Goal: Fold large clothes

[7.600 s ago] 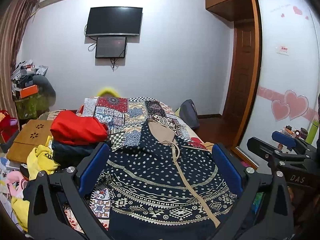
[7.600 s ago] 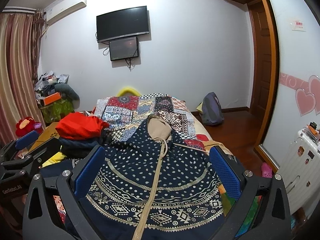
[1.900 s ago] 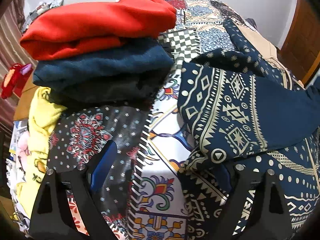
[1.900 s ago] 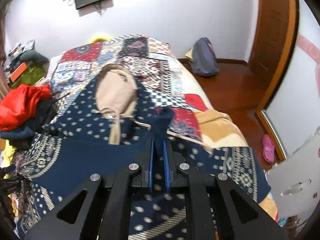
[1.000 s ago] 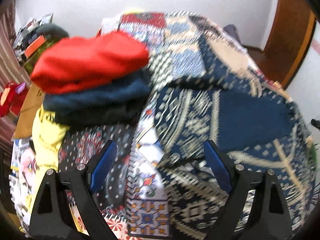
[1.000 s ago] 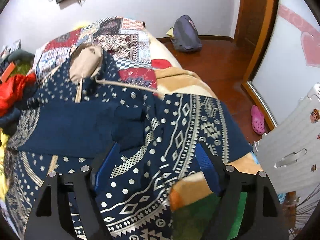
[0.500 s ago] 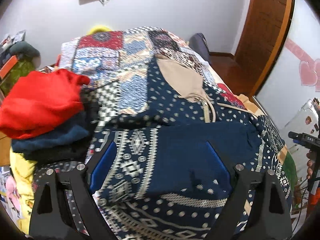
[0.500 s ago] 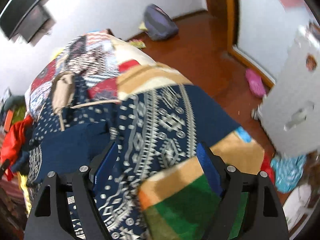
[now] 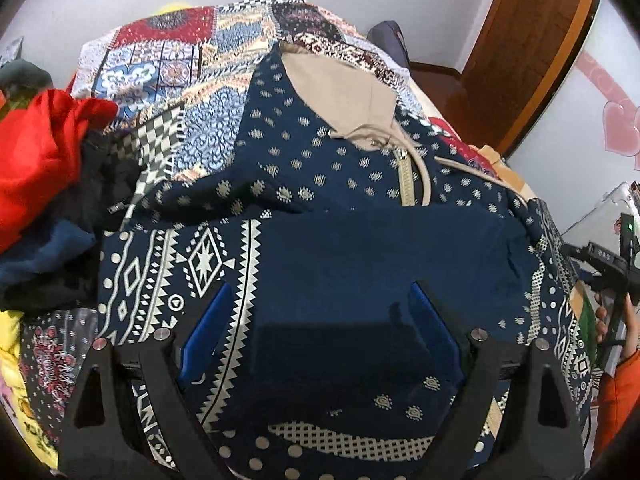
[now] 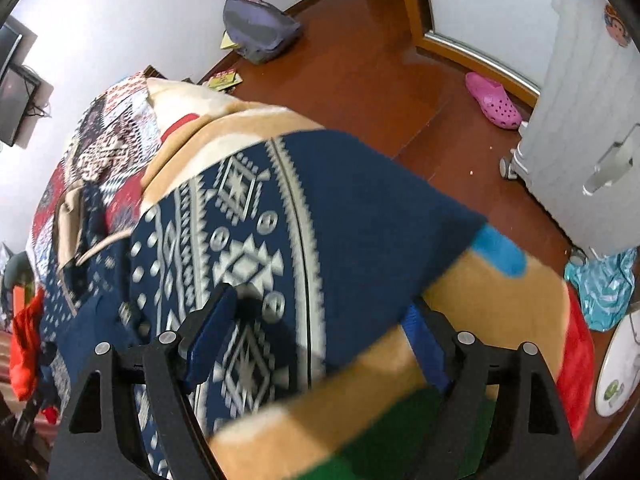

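Now both claws gape wide, empty: left claw (image 9: 320, 328) hovers over folded sleeve (image 9: 380, 248); right claw (image 10: 320, 336) should pinch hoodie's (image 10: 248, 240) right edge squarely.

A large navy hooded jacket (image 9: 360, 216) lies spread front-up on the bed, printed with cream dots and bands of geometric pattern. Its tan-lined hood (image 9: 344, 92) points toward the far wall, with a tan zipper running down the front. One sleeve (image 9: 320, 248) is folded flat across the chest. The other sleeve (image 10: 280, 216) stretches out sideways toward the bed's edge.
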`<act>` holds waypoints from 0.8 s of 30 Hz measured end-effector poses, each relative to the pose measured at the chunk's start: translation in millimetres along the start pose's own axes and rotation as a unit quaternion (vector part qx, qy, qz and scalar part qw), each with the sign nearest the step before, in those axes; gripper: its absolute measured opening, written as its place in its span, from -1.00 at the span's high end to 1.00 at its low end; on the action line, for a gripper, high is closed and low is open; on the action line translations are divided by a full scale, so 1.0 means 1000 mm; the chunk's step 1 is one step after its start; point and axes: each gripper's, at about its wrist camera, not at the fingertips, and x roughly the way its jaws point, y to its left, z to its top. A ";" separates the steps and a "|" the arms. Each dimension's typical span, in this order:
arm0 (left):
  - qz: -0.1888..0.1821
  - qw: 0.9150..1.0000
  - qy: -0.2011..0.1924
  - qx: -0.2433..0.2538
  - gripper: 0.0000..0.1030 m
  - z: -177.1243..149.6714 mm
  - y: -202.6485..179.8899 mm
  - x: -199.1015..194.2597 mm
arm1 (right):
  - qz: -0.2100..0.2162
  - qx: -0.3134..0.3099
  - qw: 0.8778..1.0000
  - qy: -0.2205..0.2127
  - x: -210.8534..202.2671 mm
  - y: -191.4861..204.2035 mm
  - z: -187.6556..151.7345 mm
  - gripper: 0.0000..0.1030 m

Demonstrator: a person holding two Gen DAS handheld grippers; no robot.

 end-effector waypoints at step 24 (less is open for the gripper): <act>0.013 0.998 -0.059 0.002 -0.73 -0.005 0.014 -0.052 | 0.045 -0.109 0.982 -0.148 -0.112 0.104 0.020 0.86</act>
